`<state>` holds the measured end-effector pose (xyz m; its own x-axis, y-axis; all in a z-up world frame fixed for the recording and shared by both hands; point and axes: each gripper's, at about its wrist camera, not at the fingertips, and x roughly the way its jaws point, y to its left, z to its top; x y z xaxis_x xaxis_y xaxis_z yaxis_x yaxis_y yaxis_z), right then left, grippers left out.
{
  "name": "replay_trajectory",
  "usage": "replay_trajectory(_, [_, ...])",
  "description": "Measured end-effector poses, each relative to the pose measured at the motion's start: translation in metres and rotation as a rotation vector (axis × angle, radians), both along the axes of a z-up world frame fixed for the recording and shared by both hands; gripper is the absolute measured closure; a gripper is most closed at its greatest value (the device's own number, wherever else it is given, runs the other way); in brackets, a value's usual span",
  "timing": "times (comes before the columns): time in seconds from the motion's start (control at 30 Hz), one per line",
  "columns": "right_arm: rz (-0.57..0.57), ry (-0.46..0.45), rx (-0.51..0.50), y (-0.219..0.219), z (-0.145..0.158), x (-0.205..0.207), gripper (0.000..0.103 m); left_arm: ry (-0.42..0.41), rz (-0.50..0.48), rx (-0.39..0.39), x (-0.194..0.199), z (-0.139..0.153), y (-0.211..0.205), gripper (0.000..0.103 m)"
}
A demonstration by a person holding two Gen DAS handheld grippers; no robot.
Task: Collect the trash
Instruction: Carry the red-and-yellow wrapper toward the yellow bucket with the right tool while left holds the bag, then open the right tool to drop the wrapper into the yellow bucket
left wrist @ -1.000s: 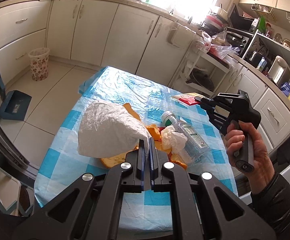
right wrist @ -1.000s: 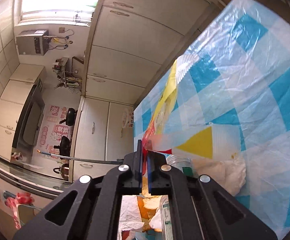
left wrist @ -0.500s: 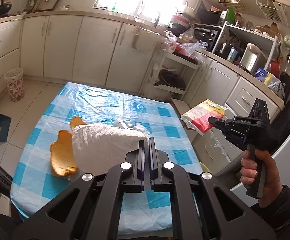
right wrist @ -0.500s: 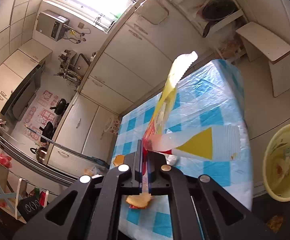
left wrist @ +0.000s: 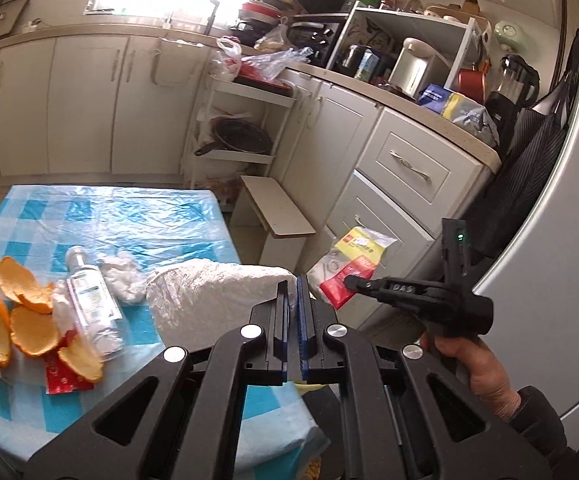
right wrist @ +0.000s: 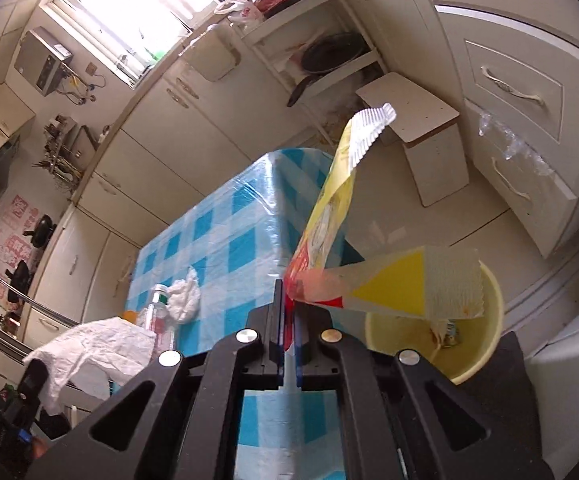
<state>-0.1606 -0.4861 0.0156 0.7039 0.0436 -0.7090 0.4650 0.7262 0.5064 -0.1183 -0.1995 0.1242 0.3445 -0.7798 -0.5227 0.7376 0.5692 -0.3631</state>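
Observation:
My left gripper [left wrist: 292, 280] is shut on a crumpled white plastic bag [left wrist: 209, 300], held above the right end of the blue checked table [left wrist: 101, 216]. My right gripper [right wrist: 286, 292] is shut on a yellow and red snack wrapper [right wrist: 329, 216], held off the table's edge above a yellow bin [right wrist: 485, 344] on the floor. In the left wrist view the right gripper [left wrist: 347, 280] holds that wrapper [left wrist: 353, 264] in front of the drawers. Orange peels [left wrist: 17, 320], a clear bottle [left wrist: 89, 300], a white tissue [left wrist: 123, 276] and a red wrapper [left wrist: 61, 376] lie on the table.
A low white stool [left wrist: 277, 216] stands beside the table's far right corner. White drawers [left wrist: 401, 184] and a cluttered counter run along the right, with a fridge [left wrist: 549, 280] at the far right. A shelf rack with a pan [left wrist: 241, 140] stands behind the stool.
Both grippers have swung to the right, away from the table's middle, carrying the white bag and the snack wrapper. The wrapper now hangs over the yellow bin, which has come closer in view.

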Motion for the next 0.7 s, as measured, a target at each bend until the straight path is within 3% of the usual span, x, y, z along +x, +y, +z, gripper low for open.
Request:
replay_trajectory(0.23, [-0.019, 0.195, 0.010, -0.024, -0.058, 0.007, 0.099, 0.050, -0.087, 0.002, -0.006, -0.008, -0.066, 0.099])
replay_trajectory(0.6, [-0.033, 0.324, 0.130, -0.055, -0.121, 0.014, 0.096, 0.152, -0.155, 0.039, 0.003, -0.040, -0.135, 0.099])
replay_trajectory(0.63, [-0.040, 0.335, 0.151, -0.057, -0.127, 0.015, 0.095, 0.158, -0.159, 0.043, 0.004, -0.042, -0.139, 0.099])
replay_trajectory(0.7, [-0.058, 0.342, 0.198, -0.063, -0.136, 0.012, 0.082, 0.161, -0.168, 0.051, 0.004, -0.044, -0.150, 0.099])
